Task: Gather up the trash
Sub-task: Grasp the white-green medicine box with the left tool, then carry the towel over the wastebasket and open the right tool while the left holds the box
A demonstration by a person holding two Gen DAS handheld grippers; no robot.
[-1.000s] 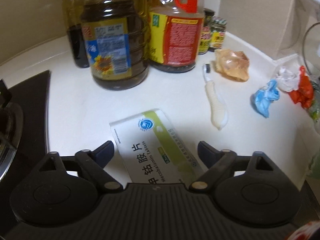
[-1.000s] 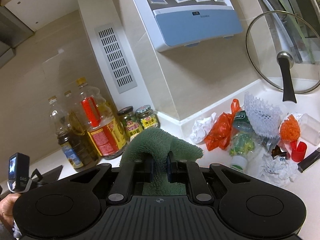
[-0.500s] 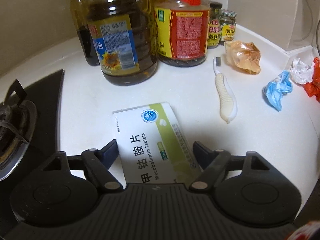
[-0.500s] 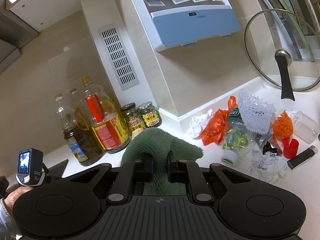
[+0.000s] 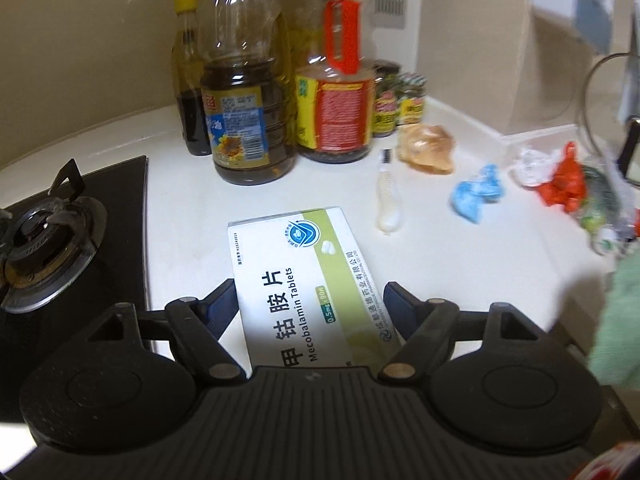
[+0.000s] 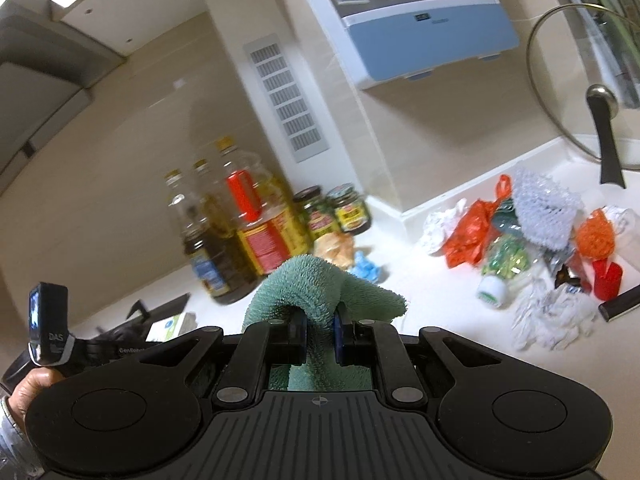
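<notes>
- Left hand-held gripper [image 5: 310, 300]: jaws have narrowed from wide onto the tablet box [image 5: 304, 276]. Box sits between the fingers, both fingers look to be touching its long edges. I read this as a grip.
- Change over the last second: the box now looks lifted, its far end clear of the surface [image 5: 192, 216]; before, it lay flat there. Bottles ahead have dropped lower in my view, so I've come up and back.
- Right hand-held gripper [image 6: 320, 334]: unchanged, nearly closed, pinching a green cloth [image 6: 316, 284] that drapes forward over the fingers.
- Remaining trash, ahead and right of the left gripper: toothbrush [image 5: 389, 204], amber wrapper [image 5: 428, 148], blue wad [image 5: 476, 194], orange bag [image 5: 562, 182].
- The main litter pile [image 6: 532, 248] is ahead-right of the right gripper, by the glass lid [image 6: 580, 80].
- My take: box is secured, so the next step is carrying it to the pile or a bin. No bin in view.
- Risk: grip is on the edges of thin card; it could buckle or twist.
</notes>
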